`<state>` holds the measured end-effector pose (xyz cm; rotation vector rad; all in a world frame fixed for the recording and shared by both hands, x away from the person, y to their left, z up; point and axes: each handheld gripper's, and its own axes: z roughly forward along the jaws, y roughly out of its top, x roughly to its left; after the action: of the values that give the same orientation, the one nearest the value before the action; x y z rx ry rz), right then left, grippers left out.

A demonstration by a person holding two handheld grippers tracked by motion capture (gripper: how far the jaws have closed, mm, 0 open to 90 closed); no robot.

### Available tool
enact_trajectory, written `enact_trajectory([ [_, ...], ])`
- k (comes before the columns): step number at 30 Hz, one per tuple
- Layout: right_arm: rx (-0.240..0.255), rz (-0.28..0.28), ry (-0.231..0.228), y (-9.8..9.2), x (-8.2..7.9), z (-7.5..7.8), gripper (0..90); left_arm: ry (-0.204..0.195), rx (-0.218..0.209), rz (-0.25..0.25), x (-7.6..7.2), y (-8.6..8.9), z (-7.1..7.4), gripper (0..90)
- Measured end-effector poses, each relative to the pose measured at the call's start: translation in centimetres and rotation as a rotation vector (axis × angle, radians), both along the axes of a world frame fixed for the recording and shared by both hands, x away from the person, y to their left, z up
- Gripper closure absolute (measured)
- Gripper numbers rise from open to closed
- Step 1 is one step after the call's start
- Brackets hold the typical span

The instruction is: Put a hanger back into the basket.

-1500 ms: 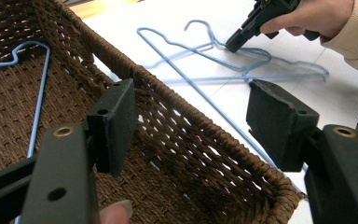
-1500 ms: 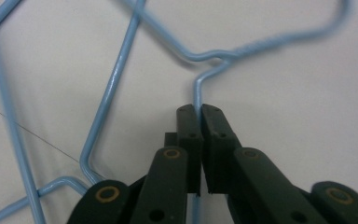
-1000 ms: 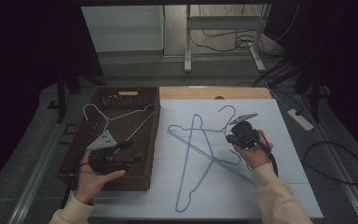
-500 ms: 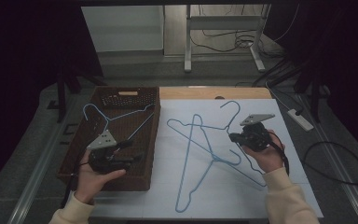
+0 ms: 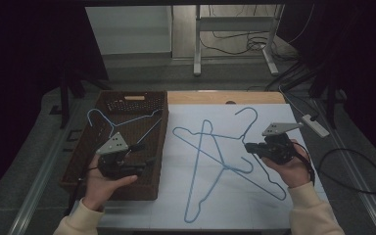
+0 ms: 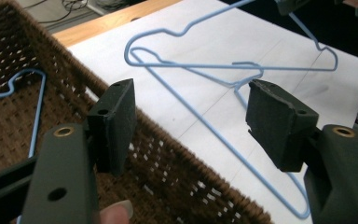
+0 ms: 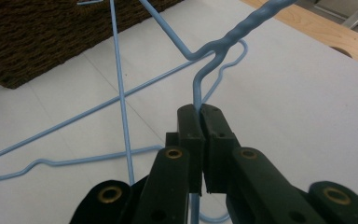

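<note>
The right gripper (image 7: 200, 114) pinches a blue hanger (image 5: 254, 139) on the white sheet (image 5: 196, 205) beside the basket (image 5: 78, 156), across a second hanger (image 5: 200, 171). The left gripper (image 6: 191, 121), jaws spread, hovers over the basket holding a third hanger (image 5: 122, 122).

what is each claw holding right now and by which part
The right claw is shut on a light blue wire coat hanger, pinching the wire just below its twisted neck. The left claw is open above the brown wicker basket, holding nothing.
</note>
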<state>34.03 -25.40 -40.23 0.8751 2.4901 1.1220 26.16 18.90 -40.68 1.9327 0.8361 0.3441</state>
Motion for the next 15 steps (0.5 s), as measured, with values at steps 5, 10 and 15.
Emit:
enact_trajectory([
  [5, 0.023, 0.019, 0.011, -0.4, -0.5, 0.2, 88.5, -0.021, 0.006, -0.019, 0.6, -1.1, 1.1, 34.7],
  [10, 0.024, 0.045, 0.019, -0.4, -1.0, 0.3, 88.4, -0.030, 0.022, -0.051, 1.6, -2.6, 2.2, 34.7],
  [15, 0.031, 0.063, 0.031, -0.3, -1.1, 0.3, 88.5, -0.011, 0.040, -0.066, 3.6, -4.2, 2.6, 34.8],
])
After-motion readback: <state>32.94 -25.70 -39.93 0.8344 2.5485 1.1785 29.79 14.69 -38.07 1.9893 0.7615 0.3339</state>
